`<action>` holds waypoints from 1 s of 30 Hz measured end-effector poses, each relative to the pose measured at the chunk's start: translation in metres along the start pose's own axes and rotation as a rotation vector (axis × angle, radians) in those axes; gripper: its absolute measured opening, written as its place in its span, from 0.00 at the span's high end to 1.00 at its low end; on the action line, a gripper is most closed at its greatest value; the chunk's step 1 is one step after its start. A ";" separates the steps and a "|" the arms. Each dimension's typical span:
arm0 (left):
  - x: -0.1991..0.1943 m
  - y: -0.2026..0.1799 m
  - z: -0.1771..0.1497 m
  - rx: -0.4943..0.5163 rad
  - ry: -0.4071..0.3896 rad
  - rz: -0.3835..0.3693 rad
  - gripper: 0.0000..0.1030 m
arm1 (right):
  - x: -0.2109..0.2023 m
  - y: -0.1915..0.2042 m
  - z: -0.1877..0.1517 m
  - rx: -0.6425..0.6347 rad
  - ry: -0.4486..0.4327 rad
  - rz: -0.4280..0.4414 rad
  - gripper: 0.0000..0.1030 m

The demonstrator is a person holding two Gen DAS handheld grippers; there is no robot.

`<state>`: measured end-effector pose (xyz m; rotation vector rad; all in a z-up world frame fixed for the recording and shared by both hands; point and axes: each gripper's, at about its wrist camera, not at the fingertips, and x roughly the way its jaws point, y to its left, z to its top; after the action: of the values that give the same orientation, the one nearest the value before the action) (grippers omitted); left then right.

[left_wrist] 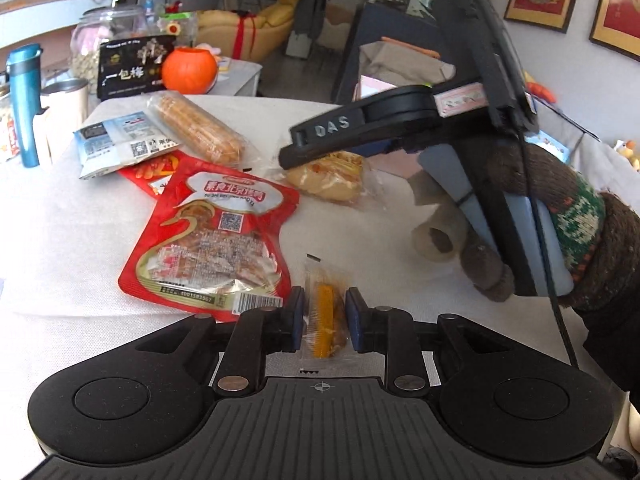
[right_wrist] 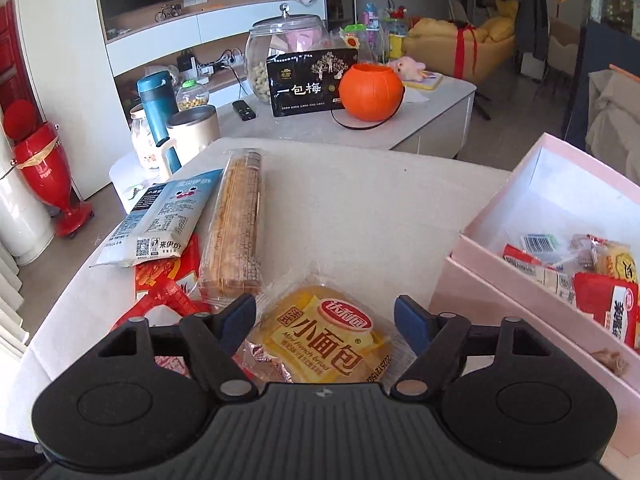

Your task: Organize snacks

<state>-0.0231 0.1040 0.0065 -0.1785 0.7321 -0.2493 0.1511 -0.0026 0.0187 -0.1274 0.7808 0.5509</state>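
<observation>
On the far left of the white table (right_wrist: 360,208), a blue and white packet (right_wrist: 160,220) is seen lying partly over a red packet (right_wrist: 168,280). Just beside it, a long wrapped biscuit roll (right_wrist: 236,232) is laid. Near them, a large red pouch (left_wrist: 212,236) lies flat. The left gripper (left_wrist: 324,320) is closed on a small orange snack in clear wrap (left_wrist: 326,320), and its blue pads are pressed on both sides of it. The right gripper (right_wrist: 325,320) is held with jaws apart over a small bread packet (right_wrist: 320,336), without touching it. At the far right, a pink box (right_wrist: 500,272) is placed, with several snacks inside.
</observation>
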 end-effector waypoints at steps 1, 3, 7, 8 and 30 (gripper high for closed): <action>0.001 0.000 0.001 0.005 0.002 0.000 0.73 | -0.007 -0.003 -0.007 0.000 0.002 -0.003 0.36; 0.004 -0.002 0.004 0.016 0.003 0.001 0.74 | -0.024 -0.006 -0.023 -0.030 -0.009 -0.041 0.38; 0.022 -0.006 0.018 0.007 0.003 0.005 0.74 | -0.066 -0.020 -0.066 -0.004 -0.060 -0.163 0.38; 0.027 -0.008 0.022 0.000 0.004 0.005 0.74 | -0.073 -0.024 -0.073 0.026 -0.068 -0.178 0.38; 0.051 -0.037 0.024 0.083 -0.057 0.086 0.71 | -0.127 -0.041 -0.136 0.042 -0.151 -0.154 0.09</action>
<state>0.0241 0.0554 0.0005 -0.0744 0.6697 -0.1915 0.0128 -0.1331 0.0067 -0.1050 0.6290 0.3929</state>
